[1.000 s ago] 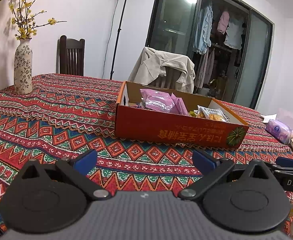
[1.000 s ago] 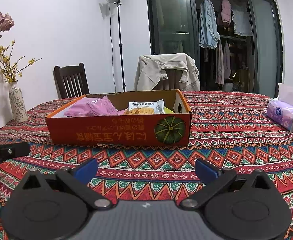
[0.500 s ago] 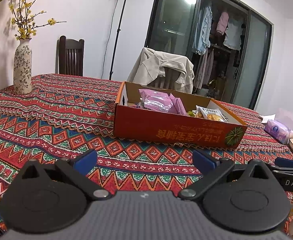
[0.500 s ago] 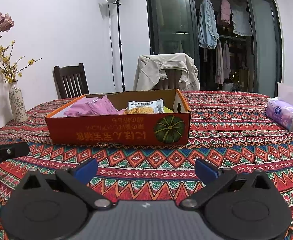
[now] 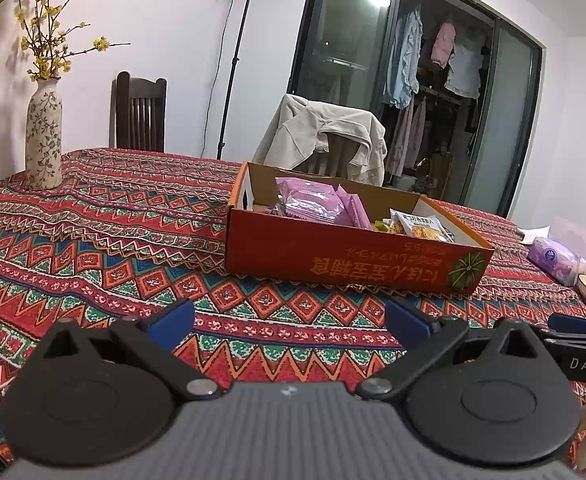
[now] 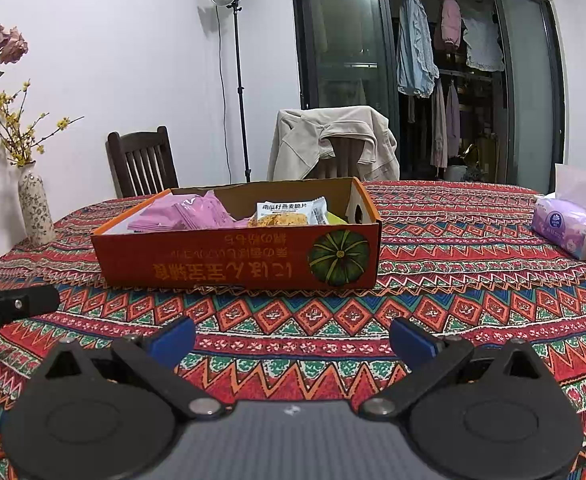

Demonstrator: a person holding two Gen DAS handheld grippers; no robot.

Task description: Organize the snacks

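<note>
Ahead of both my grippers, largest first:

Table (image 6: 473, 280), under a red patterned cloth, runs beneath and beyond both tools.

Orange cardboard box (image 5: 333, 256), pumpkin printed on its near wall, sits on the cloth straight ahead of my left gripper (image 5: 289, 318) and ahead, slightly left, of my right gripper (image 6: 293, 338); well apart from both.

Pink snack packets (image 5: 313, 204), stacked at the box's left end as I face it.

White oat-crisp packet (image 6: 289, 214), leaning toward the box's right end, with something yellow-green just beside it that I cannot identify.

Purple tissue pack (image 6: 565, 228), far right of my right tool, on the cloth; a bowl rim with yellow pieces shows just nearer.

Flower vase (image 5: 44, 136), far left, near the wall.

Tool state: both grippers have jaws spread wide, nothing between the blue pads, hovering low over the cloth.

Step, as I judge it: either sorting has not begun or I am between picks. Next move calls for advancing over the near wall and descending onto one packet, closing on its edge without dragging its neighbours
</note>
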